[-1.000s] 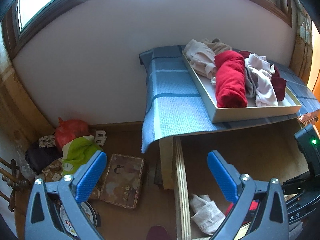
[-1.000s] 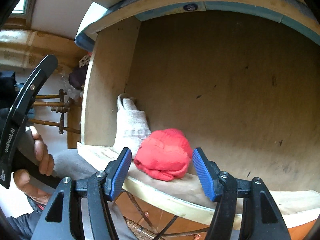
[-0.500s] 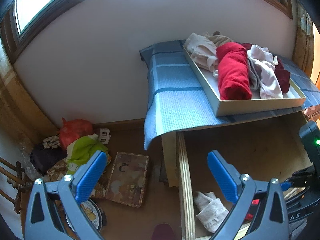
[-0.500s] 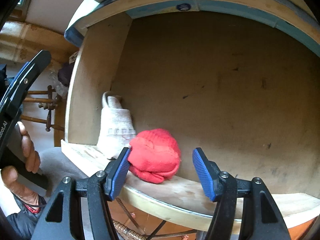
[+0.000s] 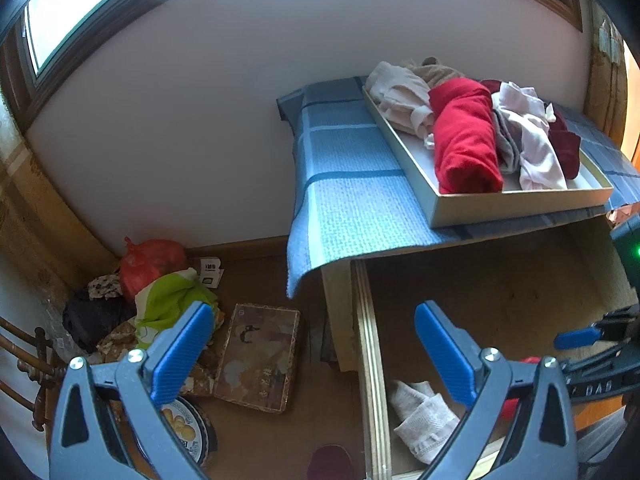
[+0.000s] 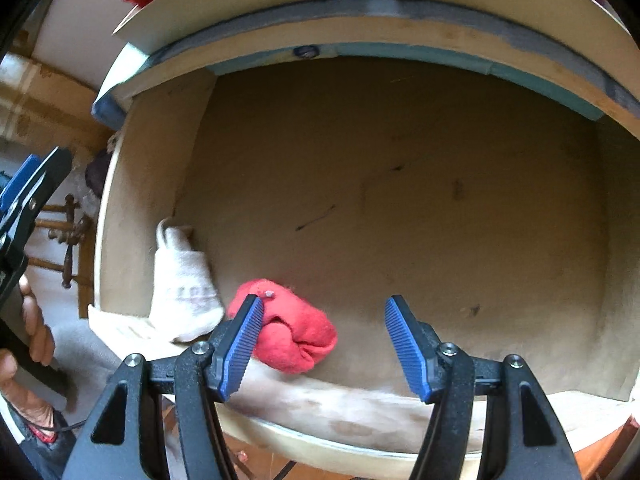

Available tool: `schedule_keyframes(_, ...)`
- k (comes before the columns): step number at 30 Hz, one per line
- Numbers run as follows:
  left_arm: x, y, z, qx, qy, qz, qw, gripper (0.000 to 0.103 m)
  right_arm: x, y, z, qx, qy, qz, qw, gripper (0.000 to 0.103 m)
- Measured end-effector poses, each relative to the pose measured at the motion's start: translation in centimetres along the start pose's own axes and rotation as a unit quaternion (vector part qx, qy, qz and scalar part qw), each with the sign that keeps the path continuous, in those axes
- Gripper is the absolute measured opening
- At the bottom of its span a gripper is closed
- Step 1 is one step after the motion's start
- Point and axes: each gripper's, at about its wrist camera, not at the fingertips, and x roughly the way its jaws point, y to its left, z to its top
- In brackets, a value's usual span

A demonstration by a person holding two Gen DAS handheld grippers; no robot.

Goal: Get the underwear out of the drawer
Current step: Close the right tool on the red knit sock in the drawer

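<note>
The wooden drawer [image 6: 400,200] is pulled out. A rolled red underwear [image 6: 294,334] lies near its front wall, and a rolled off-white underwear [image 6: 184,292] rests in the front left corner. My right gripper [image 6: 324,344] hangs open over the drawer front; the red roll sits by its left pad, apart from the right pad. In the left wrist view my left gripper [image 5: 316,350] is open and holds nothing, hovering over the drawer's left wall [image 5: 370,360]. The off-white roll [image 5: 424,416] shows there too, and the red roll [image 5: 530,360] is mostly hidden.
A white tray [image 5: 516,206] with several folded garments sits on the blue checked cloth [image 5: 348,200] above the drawer. On the floor at left lie bags [image 5: 152,256], a flat decorated box [image 5: 258,356] and a biscuit tin [image 5: 188,432]. A hand [image 6: 28,332] holds the left gripper's handle.
The right gripper tipped further into the drawer, so the red roll now sits by its left pad instead of centred between the fingers. The left gripper stayed put.
</note>
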Motion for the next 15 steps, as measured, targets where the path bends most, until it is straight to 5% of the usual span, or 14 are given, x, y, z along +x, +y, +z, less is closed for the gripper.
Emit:
schedule_keyframes(5, 0.0, -0.1, 0.0, 0.001, 0.001, 0.001, 1.0000, 0.103, -1.2, -0.9, 0.2, 0.015, -0.033, -0.051, 0.998, 0.066)
schedule_keyframes(10, 0.0, -0.2, -0.2, 0.002, 0.001, 0.001, 1.0000, 0.103, -2.6, 0.3, -0.1, 0.007, -0.048, -0.019, 0.999, 0.066)
schedule_keyframes(15, 0.0, -0.1, -0.1, 0.001, 0.000, 0.001, 1.0000, 0.103, -1.1, 2.7, 0.0, -0.052, -0.014, -0.042, 0.998, 0.066)
